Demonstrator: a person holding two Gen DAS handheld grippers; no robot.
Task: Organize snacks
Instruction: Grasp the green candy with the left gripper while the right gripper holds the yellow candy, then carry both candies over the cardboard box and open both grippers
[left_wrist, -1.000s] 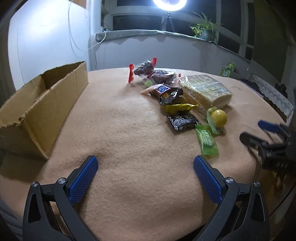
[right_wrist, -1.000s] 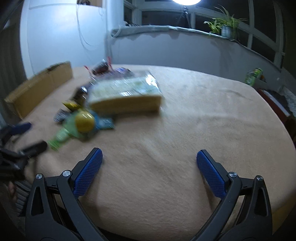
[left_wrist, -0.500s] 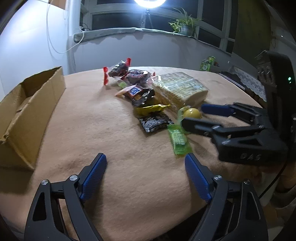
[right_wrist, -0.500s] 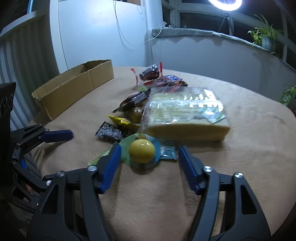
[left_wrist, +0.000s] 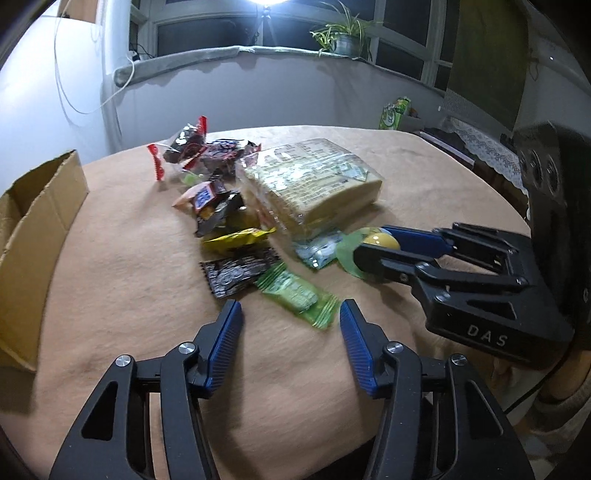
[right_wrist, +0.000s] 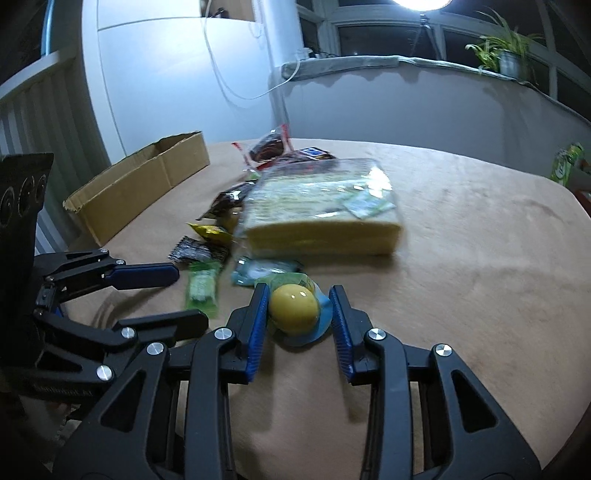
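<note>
Two grippers work one snack pile, each with its own target.

Left wrist view: the left gripper (left_wrist: 290, 317) stands part open, its jaws having just been closing, with nothing pinched. The green packet (left_wrist: 298, 291) lies just ahead of its tips, long axis slanting from upper left to lower right, the near crimped end reaching in between the tips. This gripper is the nearer one to it. To the right, the right gripper (left_wrist: 373, 245) straddles the yellow ball snack (left_wrist: 382, 242). The cardboard box (left_wrist: 35, 221) sits at the far left, well apart from the pile; what shows of its inside is bare.

Right wrist view: the right gripper's jaws have just been closing around the ball snack (right_wrist: 294, 308), which sits squarely between the blue pads (right_wrist: 258, 321). They look to be touching or nearly touching its wrapper; I cannot tell whether they press yet. The box (right_wrist: 147, 184) lies up and to the left, past the black wrapper (right_wrist: 197, 253) and the big cracker pack (right_wrist: 321, 214), so the carry likely goes leftward across the pile.
</note>
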